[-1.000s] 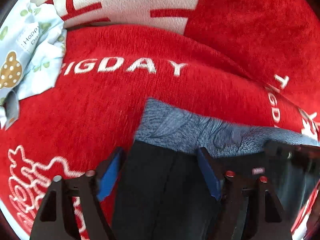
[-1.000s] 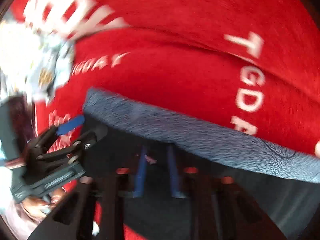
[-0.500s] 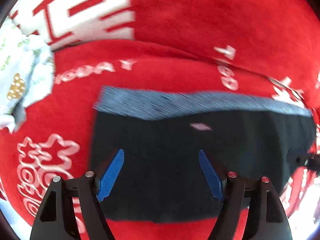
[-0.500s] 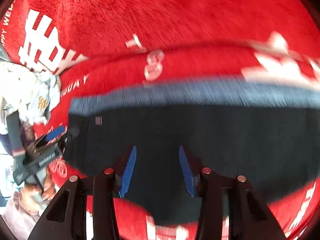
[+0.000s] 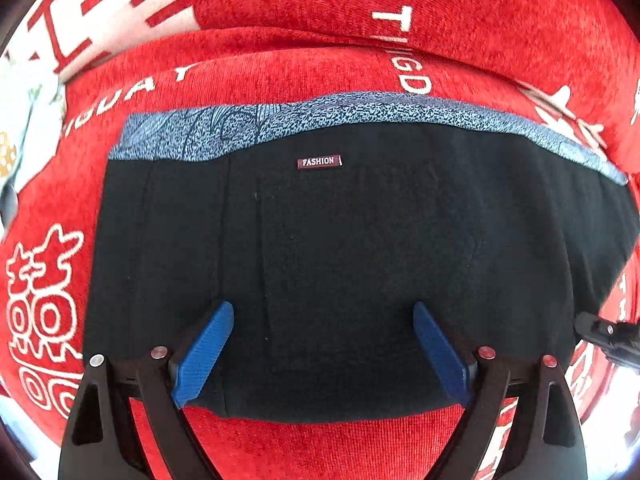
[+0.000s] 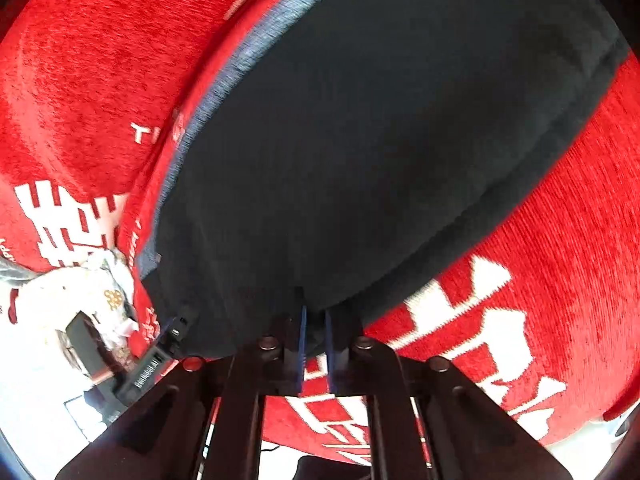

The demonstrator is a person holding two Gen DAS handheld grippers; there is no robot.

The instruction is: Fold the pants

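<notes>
Black pants (image 5: 340, 248) with a blue speckled waistband (image 5: 360, 114) and a small FASHION label lie folded flat on a red blanket (image 5: 320, 448). My left gripper (image 5: 323, 308) hovers over their near part, pointing straight down; its jaws are opening and its blue pads (image 5: 204, 352) touch no cloth. In the right wrist view the pants (image 6: 380, 140) fill the middle, and my right gripper (image 6: 314, 316) is shut on their near edge. That gripper's tip (image 5: 608, 338) also shows at the pants' right end.
The red blanket (image 6: 80, 80) carries white letters and signs. A light patterned cloth (image 5: 16, 148) lies at the far left beside the pants, also in the right wrist view (image 6: 80, 288). The blanket's near edge drops to a bright floor (image 6: 40, 360). My left gripper's tip (image 6: 172, 332) shows there.
The left gripper let go of the black cloth and pulled back with wider jaws; the pants now lie flat. The right gripper opened, rolled, swung to the pants' end and shut there.
</notes>
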